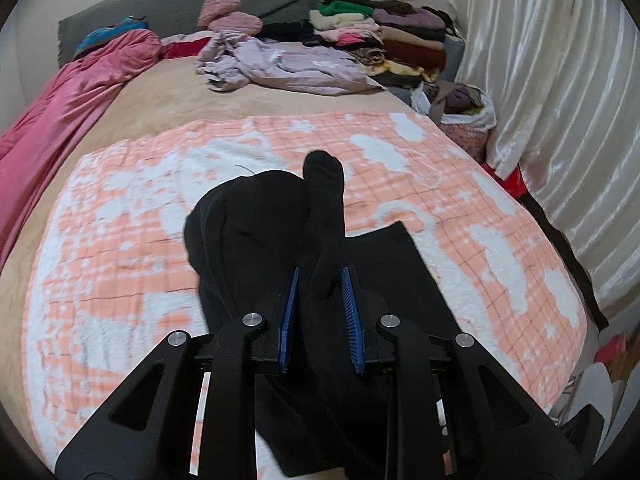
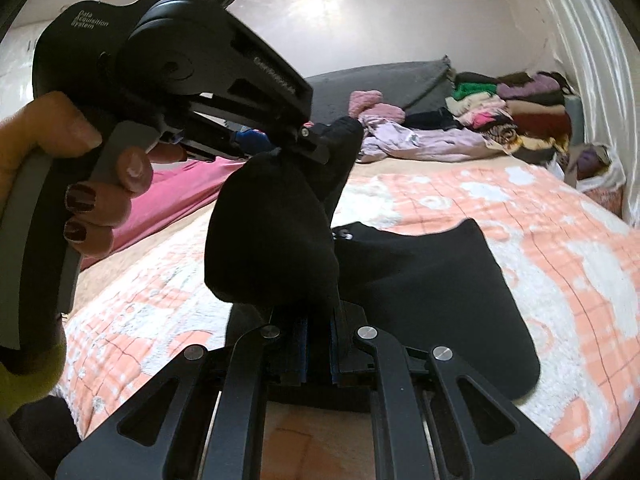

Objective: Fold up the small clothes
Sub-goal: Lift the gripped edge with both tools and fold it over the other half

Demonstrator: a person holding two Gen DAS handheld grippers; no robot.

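Bed, checked blanket across near half. Black garment lifted above blanket near bed's front edge, part trailing flat. Left tongs nearly closed, pinching fabric; right tongs clamped tight on same garment. Risk: thin pinch slips, fold collapses; trailing part drags, bunches.

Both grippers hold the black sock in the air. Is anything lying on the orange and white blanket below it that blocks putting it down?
Yes, partly. A flat black cloth lies on the blanket right below the sock that the left gripper and right gripper hold. The blanket around it shows nothing else.
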